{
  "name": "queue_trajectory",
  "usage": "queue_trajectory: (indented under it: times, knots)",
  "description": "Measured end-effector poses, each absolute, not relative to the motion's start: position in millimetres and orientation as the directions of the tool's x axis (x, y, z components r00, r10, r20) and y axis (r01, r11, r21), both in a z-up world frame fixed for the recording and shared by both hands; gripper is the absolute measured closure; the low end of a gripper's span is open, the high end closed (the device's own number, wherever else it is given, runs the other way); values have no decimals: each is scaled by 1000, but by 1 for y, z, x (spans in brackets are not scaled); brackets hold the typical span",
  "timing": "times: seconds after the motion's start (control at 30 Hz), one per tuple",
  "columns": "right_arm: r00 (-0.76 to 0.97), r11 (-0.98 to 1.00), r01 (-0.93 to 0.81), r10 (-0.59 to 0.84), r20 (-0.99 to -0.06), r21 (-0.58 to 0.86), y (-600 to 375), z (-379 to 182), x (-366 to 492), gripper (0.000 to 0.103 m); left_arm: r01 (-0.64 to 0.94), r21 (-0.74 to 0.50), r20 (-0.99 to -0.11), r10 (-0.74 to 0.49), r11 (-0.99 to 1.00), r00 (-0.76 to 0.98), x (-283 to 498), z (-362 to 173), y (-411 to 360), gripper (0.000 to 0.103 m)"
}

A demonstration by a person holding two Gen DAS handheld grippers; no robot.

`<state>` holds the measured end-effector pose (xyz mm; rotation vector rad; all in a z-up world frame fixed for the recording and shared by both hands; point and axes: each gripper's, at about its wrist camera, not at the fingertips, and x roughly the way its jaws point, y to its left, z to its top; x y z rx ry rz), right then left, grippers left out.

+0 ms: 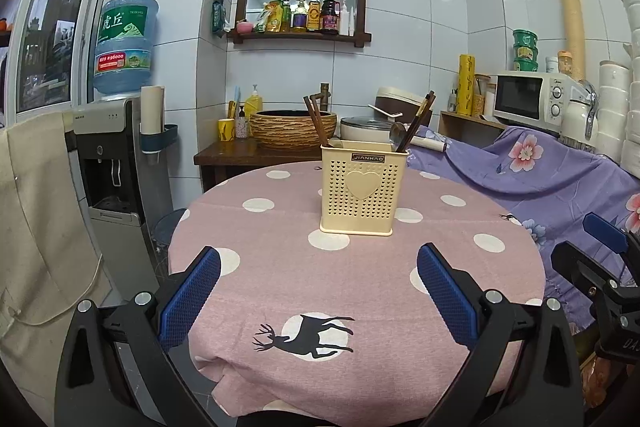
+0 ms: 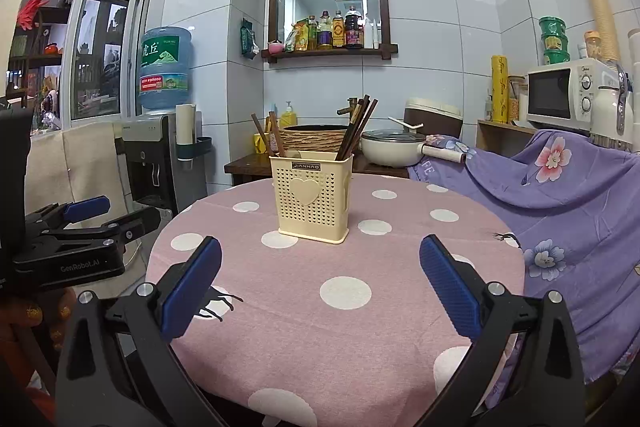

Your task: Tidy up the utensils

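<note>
A cream plastic utensil holder (image 1: 362, 189) with a heart on its front stands upright on the round table with the pink polka-dot cloth (image 1: 360, 287). It also shows in the right wrist view (image 2: 311, 195). Dark wooden chopsticks (image 1: 420, 121) and a metal spoon (image 1: 397, 133) stick out of its right side, more brown sticks (image 1: 314, 121) out of its left. The chopsticks also show in the right wrist view (image 2: 357, 128). My left gripper (image 1: 319, 275) is open and empty, well short of the holder. My right gripper (image 2: 320, 271) is open and empty, also short of it.
A purple floral cloth (image 2: 560, 195) covers furniture right of the table. A water dispenser (image 1: 110, 163) stands at the left. Behind the table are a wooden counter with a woven basin (image 1: 293, 129), a white pot (image 2: 394, 147) and a microwave (image 2: 568, 95).
</note>
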<state>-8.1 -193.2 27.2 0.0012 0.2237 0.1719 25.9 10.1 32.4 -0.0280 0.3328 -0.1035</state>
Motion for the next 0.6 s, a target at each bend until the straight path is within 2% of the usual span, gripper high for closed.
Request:
queue_trajectory:
  times: [0.6]
  knots:
    - [958, 985, -169, 171, -231, 25, -190, 24, -6, 6, 96, -41, -329, -104, 995, 939, 28, 31, 12, 6]
